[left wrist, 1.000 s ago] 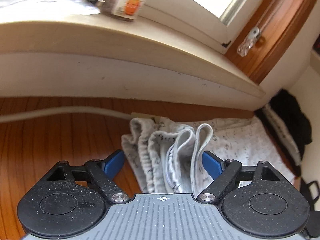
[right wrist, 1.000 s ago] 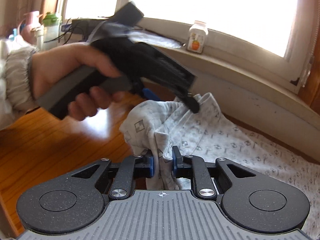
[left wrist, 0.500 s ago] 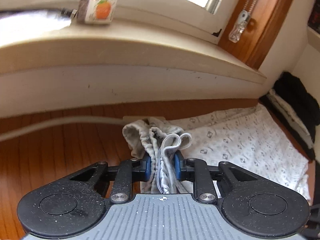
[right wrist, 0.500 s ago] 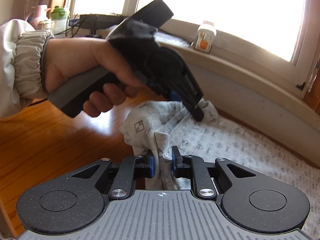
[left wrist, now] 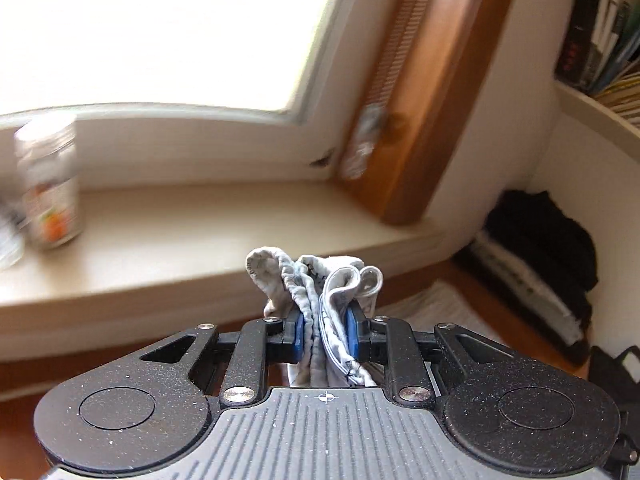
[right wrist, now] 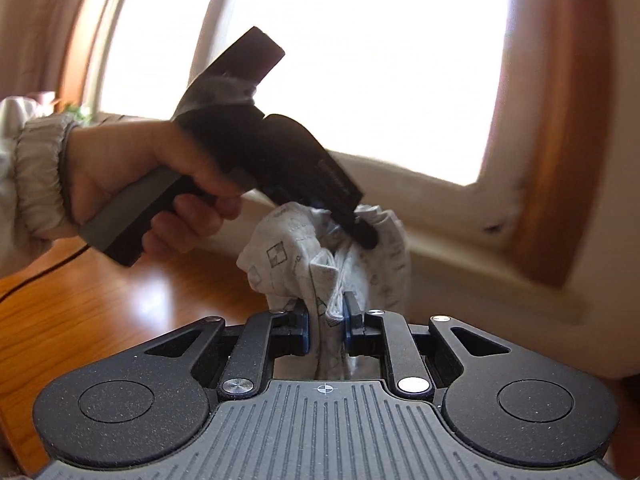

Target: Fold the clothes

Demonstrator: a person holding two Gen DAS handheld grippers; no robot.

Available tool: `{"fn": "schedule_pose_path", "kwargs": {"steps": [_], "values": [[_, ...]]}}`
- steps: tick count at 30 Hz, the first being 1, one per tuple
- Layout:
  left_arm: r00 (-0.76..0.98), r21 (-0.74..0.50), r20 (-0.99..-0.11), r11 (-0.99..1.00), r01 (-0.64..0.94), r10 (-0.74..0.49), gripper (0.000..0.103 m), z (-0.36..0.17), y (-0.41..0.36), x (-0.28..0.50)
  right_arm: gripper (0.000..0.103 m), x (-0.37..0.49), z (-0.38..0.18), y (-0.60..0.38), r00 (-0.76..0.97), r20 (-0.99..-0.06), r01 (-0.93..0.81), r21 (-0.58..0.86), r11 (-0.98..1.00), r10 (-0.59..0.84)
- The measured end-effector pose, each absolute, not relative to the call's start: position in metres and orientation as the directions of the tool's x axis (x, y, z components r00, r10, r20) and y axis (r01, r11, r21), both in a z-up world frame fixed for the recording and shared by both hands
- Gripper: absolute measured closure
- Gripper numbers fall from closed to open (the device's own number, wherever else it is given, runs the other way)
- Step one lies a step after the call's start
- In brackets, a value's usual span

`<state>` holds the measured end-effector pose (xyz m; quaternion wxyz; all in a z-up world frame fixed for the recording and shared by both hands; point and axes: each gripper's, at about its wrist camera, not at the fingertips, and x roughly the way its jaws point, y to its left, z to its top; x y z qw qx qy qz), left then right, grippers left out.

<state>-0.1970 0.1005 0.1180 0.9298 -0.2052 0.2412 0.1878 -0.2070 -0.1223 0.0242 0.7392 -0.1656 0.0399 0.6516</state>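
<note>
A light grey garment [left wrist: 316, 280] with a small printed pattern is bunched between both grippers and lifted off the wooden floor. My left gripper [left wrist: 323, 334] is shut on its gathered, elastic-edged folds, which stick up above the blue pads [left wrist: 299, 334]. In the right wrist view my right gripper [right wrist: 326, 322] is shut on another bunch of the same garment [right wrist: 288, 248]. Just beyond it a person's hand [right wrist: 132, 176] holds the left gripper [right wrist: 362, 236], its tip buried in the cloth. The rest of the garment [left wrist: 436, 304] hangs down behind the left fingers.
A cream window sill [left wrist: 224, 216] runs across ahead, with a blurred bottle [left wrist: 50, 188] at its left and a wooden window frame [left wrist: 432, 92] at the right. Dark clothes [left wrist: 540, 236] are piled in the right corner under a bookshelf [left wrist: 600, 32]. A wooden floor [right wrist: 80, 304] lies below.
The left gripper closed on the garment's folds. Both grippers then rose with the cloth, so the sill and window now fill the views and the garment is off the floor.
</note>
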Motion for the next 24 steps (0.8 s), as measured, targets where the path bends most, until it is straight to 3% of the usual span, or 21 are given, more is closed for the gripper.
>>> {"fn": "schedule_pose_path", "kwargs": {"steps": [6, 10, 12, 14, 16, 19, 21, 24], "values": [[0.834, -0.261, -0.517, 0.893, -0.367, 0.192, 0.081, 0.139, 0.05, -0.102, 0.087, -0.147, 0.036, -0.175, 0.275, -0.238, -0.95, -0.218, 0.224, 0.932], [0.82, -0.218, -0.551, 0.922, -0.321, 0.155, 0.081, 0.131, 0.01, -0.036, 0.087, -0.096, 0.03, -0.216, 0.337, -0.243, -0.94, -0.144, 0.309, 0.91], [0.795, -0.202, -0.587, 0.923, -0.327, 0.153, 0.075, 0.117, -0.003, -0.002, 0.086, -0.068, 0.018, -0.231, 0.36, -0.268, -0.933, -0.084, 0.351, 0.894], [0.767, -0.174, -0.617, 0.921, -0.349, 0.174, 0.056, 0.102, -0.009, 0.025, 0.085, -0.04, 0.003, -0.241, 0.388, -0.296, -0.916, -0.024, 0.4, 0.873], [0.763, -0.153, -0.614, 0.917, -0.368, 0.203, 0.053, 0.093, -0.011, 0.036, 0.074, -0.015, -0.017, -0.246, 0.427, -0.35, -0.887, 0.016, 0.461, 0.834], [0.764, -0.152, -0.611, 0.916, -0.371, 0.208, 0.039, 0.085, -0.004, 0.034, 0.056, 0.011, -0.043, -0.258, 0.473, -0.4, -0.841, 0.061, 0.538, 0.785], [0.767, -0.133, -0.602, 0.92, -0.37, 0.222, 0.037, 0.082, 0.005, 0.025, 0.053, 0.024, -0.054, -0.263, 0.475, -0.406, -0.824, 0.106, 0.557, 0.781], [0.773, -0.124, -0.591, 0.921, -0.369, 0.23, 0.031, 0.076, 0.02, 0.004, 0.041, 0.033, -0.062, -0.27, 0.473, -0.407, -0.808, 0.154, 0.569, 0.782]]}}
